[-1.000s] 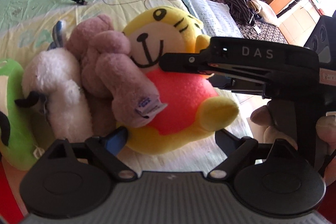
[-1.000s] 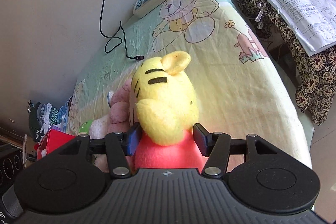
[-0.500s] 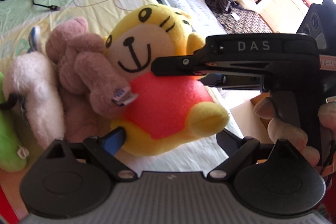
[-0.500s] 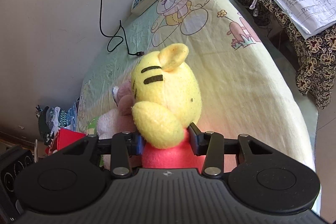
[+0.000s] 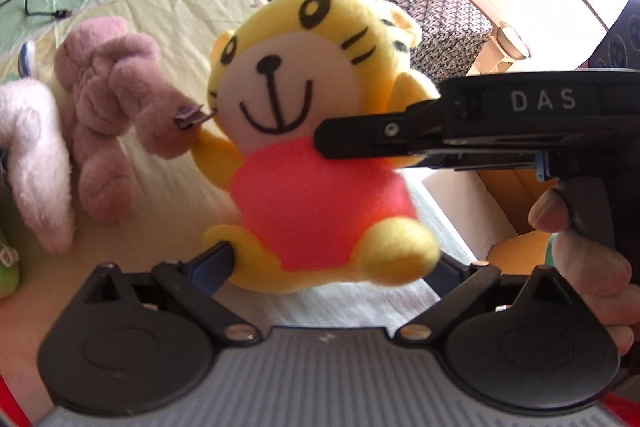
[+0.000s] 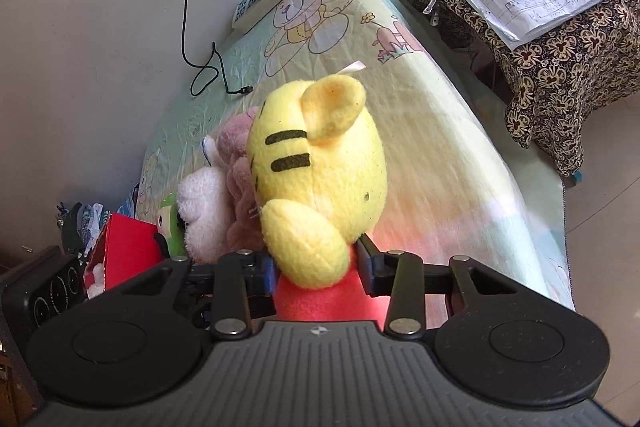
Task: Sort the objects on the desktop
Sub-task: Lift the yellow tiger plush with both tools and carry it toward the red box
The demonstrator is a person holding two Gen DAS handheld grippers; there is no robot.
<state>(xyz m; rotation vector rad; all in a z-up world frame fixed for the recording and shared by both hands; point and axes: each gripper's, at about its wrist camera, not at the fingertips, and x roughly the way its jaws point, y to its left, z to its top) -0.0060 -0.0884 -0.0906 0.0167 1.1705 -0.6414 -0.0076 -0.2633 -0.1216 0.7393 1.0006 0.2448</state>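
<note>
Yellow tiger plush point(image 6: 320, 163), with a red shirt and a smiling cream face, is held up off the surface point(image 6: 460, 163), which is covered in a pale cartoon-bear cloth. My right gripper point(image 6: 318, 269) is clamped on the toy's soft red middle, one finger on each side, just below its arm. My left gripper point(image 5: 332, 267) sits below and in front of the toy with its fingers spread wide; the toy's feet hang between them and I judge it is not gripping anything.

On the surface beside the tiger lie a dusty-pink plush point(image 5: 108, 107), a pale fluffy white plush point(image 5: 32, 163) next to it, and the edge of a green toy point(image 6: 168, 227) further out. The pink plush's sewn-in tag point(image 5: 188, 115) appears to touch the tiger's arm.

What could go wrong, as I judge it: the grip is on squashy stuffing alone, so the tiger could slide out or swing if I move quickly. The tag could snag and drag the pink plush along. The heavy head may tip the toy forward.

One container is in view: a red box point(image 6: 124, 255) at the surface's near end, open on one side, with something white inside that I cannot identify. A power strip point(image 6: 266, 1) with a black cable point(image 6: 200, 67) lies at the far end
</note>
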